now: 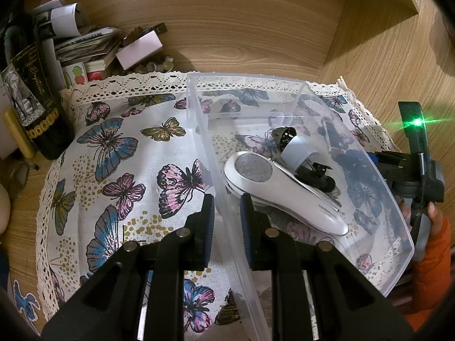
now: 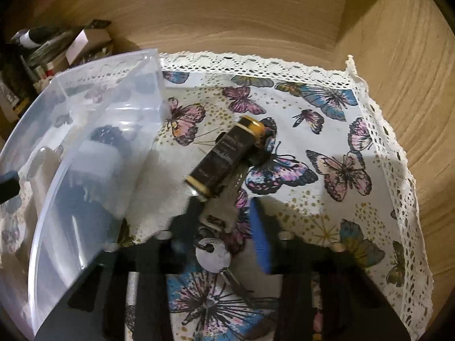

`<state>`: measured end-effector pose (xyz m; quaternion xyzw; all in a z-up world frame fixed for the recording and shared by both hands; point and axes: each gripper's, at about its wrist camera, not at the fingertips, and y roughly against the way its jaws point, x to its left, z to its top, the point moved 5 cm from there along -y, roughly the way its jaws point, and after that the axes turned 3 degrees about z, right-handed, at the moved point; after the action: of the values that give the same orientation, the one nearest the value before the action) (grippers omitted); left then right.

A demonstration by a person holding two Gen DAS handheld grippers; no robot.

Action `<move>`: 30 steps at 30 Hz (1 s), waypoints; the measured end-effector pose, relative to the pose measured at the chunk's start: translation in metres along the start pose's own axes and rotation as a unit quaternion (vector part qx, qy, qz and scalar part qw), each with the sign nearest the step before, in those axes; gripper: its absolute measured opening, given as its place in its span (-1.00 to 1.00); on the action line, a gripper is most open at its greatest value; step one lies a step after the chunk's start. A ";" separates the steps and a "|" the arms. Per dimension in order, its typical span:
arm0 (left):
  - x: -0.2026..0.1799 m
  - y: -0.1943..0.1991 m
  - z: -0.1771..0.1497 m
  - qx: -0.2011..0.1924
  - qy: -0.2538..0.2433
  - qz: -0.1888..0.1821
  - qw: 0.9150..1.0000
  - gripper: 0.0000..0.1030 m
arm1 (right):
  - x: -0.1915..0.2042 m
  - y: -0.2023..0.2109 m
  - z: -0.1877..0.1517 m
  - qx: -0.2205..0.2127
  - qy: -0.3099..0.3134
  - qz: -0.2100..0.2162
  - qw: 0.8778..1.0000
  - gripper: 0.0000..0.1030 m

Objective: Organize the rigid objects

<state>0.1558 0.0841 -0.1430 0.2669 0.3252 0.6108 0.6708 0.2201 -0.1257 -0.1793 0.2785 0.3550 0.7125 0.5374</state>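
A clear plastic bin (image 1: pixel 398 227) stands on the butterfly cloth (image 1: pixel 119 153). Inside lie a white handheld device (image 1: pixel 284 193), a white-and-dark bulb-like part (image 1: pixel 295 147) and a small black piece (image 1: pixel 315 173). My left gripper (image 1: pixel 226 218) straddles the bin's left wall, one pad on each side, with a gap to the wall. In the right wrist view a dark perfume bottle with gold bands (image 2: pixel 224 156) lies on the cloth right of the bin (image 2: pixel 57 176). My right gripper (image 2: pixel 224 218) is open around the bottle's near end. A white tag (image 2: pixel 213 257) lies between its arms.
A dark wine bottle (image 1: pixel 34 99), stacked papers and small boxes (image 1: pixel 93 48) crowd the back left corner. Wooden walls (image 1: pixel 256 28) close the back and right. The right hand's gripper with a green light (image 1: pixel 416 153) is beside the bin's right wall.
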 end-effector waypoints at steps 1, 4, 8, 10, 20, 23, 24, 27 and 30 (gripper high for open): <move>0.000 0.000 0.000 0.000 0.000 0.000 1.000 -0.63 | -0.001 0.001 -0.001 -0.002 -0.001 0.001 1.000 -0.52; 0.000 0.000 0.000 0.000 0.001 0.000 1.000 -0.63 | -0.001 0.008 -0.006 -0.009 -0.001 -0.007 1.000 -0.52; 0.000 0.000 0.000 0.000 0.000 0.000 1.000 -0.63 | -0.002 0.025 -0.007 -0.032 -0.004 -0.014 0.999 -0.52; 0.000 0.000 0.000 0.000 0.000 0.000 1.000 -0.63 | -0.003 0.035 -0.006 -0.044 -0.006 -0.014 0.999 -0.52; -0.001 0.000 0.002 -0.001 0.000 0.000 1.000 -0.63 | 0.006 0.085 0.013 -0.112 0.000 -0.019 0.994 -0.53; -0.002 0.000 0.001 -0.003 -0.004 0.001 1.000 -0.63 | 0.019 0.097 0.023 -0.131 0.020 -0.017 0.991 -0.53; -0.002 0.000 0.001 -0.004 -0.005 0.003 1.000 -0.63 | 0.023 0.100 0.026 -0.136 0.025 -0.014 0.990 -0.53; -0.003 0.000 0.001 -0.005 -0.005 0.002 1.000 -0.63 | 0.040 0.110 0.035 -0.154 0.047 -0.003 0.987 -0.53; -0.003 0.001 0.000 -0.005 -0.003 0.000 1.000 -0.63 | 0.058 0.117 0.042 -0.170 0.066 0.013 0.983 -0.53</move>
<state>0.1555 0.0815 -0.1418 0.2654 0.3201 0.6118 0.6729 0.1707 -0.0806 -0.0590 0.1402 0.2597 0.7863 0.5428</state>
